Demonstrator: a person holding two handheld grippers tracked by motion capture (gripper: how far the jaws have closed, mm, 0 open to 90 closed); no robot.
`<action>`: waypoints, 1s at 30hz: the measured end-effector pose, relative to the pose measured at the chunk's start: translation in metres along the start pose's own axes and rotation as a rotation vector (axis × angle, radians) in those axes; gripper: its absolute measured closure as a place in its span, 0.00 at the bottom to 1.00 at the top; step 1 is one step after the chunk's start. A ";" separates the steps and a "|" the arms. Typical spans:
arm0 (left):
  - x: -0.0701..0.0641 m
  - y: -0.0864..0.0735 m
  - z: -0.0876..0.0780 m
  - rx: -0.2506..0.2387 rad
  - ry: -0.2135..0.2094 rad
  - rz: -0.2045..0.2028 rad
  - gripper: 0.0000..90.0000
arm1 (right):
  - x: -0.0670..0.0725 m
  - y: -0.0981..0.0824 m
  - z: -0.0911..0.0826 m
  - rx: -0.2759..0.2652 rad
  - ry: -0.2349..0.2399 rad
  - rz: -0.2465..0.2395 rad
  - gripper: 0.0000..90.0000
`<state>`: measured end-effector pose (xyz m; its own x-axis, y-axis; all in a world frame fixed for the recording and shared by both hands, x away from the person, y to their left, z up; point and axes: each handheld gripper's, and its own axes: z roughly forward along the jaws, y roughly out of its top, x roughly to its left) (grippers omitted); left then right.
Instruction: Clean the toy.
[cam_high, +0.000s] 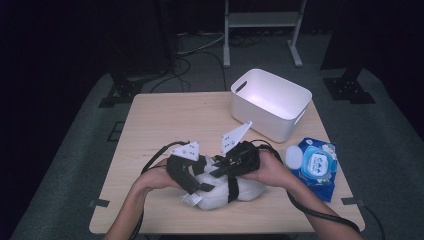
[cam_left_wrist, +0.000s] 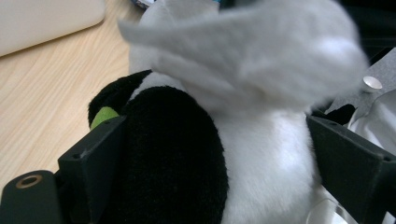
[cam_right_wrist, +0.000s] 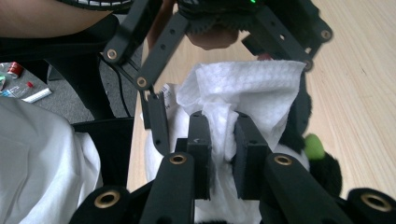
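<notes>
I have a plush panda (cam_high: 220, 192) lying on the desk (cam_high: 160, 120) near its front edge, between my two hands. My right gripper (cam_right_wrist: 219, 140) is nearly closed and pinches a white wipe (cam_right_wrist: 243, 84) between its pads, held against the panda's body. My left gripper (cam_left_wrist: 215, 154) stands wide, one jaw on either side of the panda's black-and-white body; the jaws appear to touch the fur, but I cannot tell whether they actually press it. Main risk: the wipe is thin and bunched in a narrow pinch, so a hard drag across the plush could tear it or pull it free of the pads. Second risk: if the left gripper is not firmly clamped, the soft toy could roll or slide under the wiping stroke and drift toward the desk edge. Third: the two grippers work very close together, and their linkages could knock or catch a trailing cable. The white bin (cam_high: 270, 102) and the wipes pack (cam_high: 317, 165) sit well clear to the right.
</notes>
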<state>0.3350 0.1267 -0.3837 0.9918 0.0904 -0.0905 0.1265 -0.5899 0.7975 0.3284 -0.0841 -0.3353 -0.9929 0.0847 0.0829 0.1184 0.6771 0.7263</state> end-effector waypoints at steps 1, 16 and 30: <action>-0.001 -0.001 0.000 -0.005 0.000 0.000 0.10 | -0.001 -0.002 -0.001 -0.002 -0.001 -0.001 0.87; -0.007 0.000 0.000 0.009 0.021 0.021 0.10 | -0.016 -0.038 -0.022 0.050 -0.081 0.101 0.87; -0.008 0.000 -0.001 0.011 0.028 0.022 0.10 | -0.017 -0.058 -0.055 0.017 -0.156 0.141 0.87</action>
<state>0.3271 0.1271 -0.3824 0.9935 0.0991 -0.0560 0.1046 -0.6006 0.7927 0.3377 -0.1652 -0.3412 -0.9537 0.2912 0.0751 0.2577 0.6628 0.7030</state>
